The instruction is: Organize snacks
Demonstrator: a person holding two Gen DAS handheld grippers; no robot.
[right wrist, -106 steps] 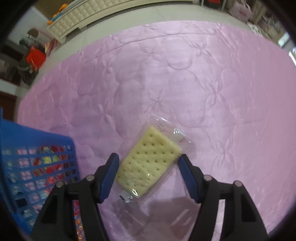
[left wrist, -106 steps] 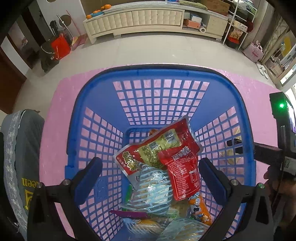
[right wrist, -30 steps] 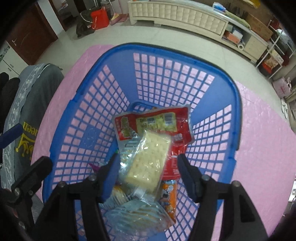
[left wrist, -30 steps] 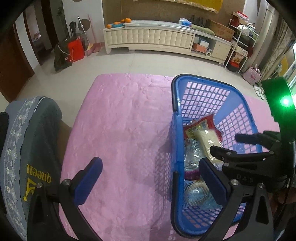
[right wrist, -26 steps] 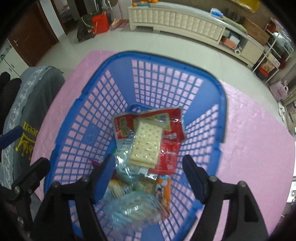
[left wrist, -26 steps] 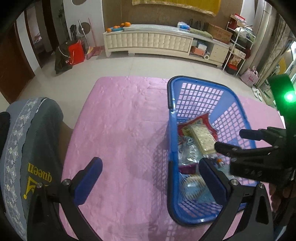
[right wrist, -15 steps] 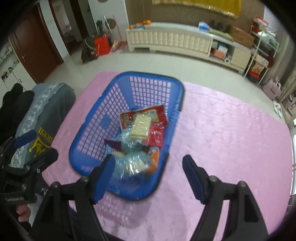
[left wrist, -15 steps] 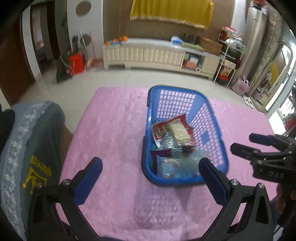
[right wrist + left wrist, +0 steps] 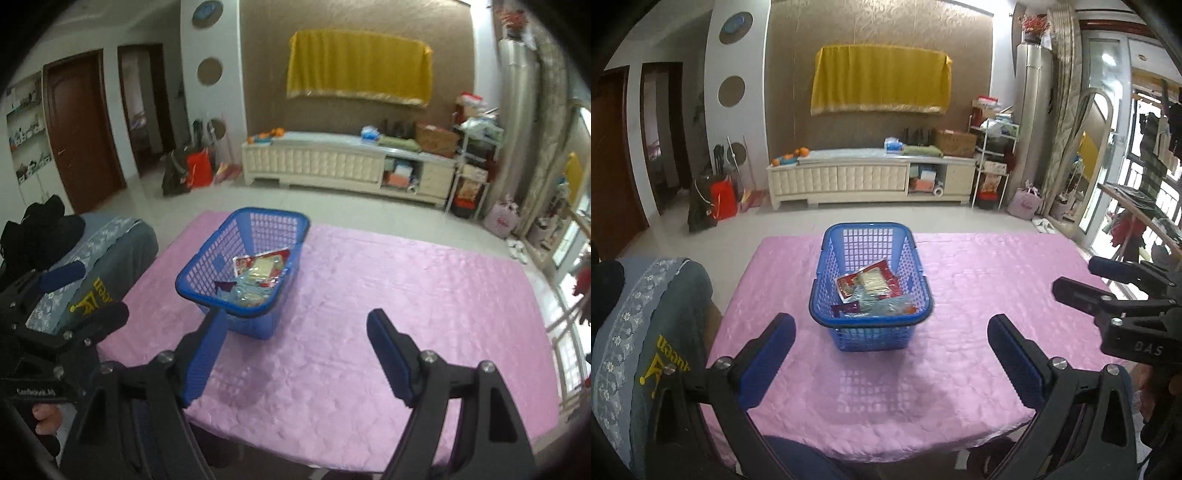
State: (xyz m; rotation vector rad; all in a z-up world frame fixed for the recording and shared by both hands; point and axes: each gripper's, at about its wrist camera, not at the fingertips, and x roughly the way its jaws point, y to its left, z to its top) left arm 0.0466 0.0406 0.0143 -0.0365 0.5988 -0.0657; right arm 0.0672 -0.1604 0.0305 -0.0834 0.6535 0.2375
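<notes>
We judged the cracker pack (image 9: pixel 872 279) in the blue basket (image 9: pixel 870 325) light, brittle, best pinched edgewise; both grippers' fingers (image 9: pixel 767 354) stood apart, empty.

A pink quilted cloth (image 9: pixel 960 280) covers the table across the frame's middle. Behind, at upper centre, a yellow drape (image 9: pixel 881 79) hangs above a white low cabinet (image 9: pixel 871 179). A red bag (image 9: pixel 723 199) sits at left.

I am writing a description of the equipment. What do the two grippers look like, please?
Both the left gripper and the right gripper have black angular arms with silver screws and blue rectangular pads. The right gripper's body, seen from the left wrist camera, bears white letters "DAS".
</notes>
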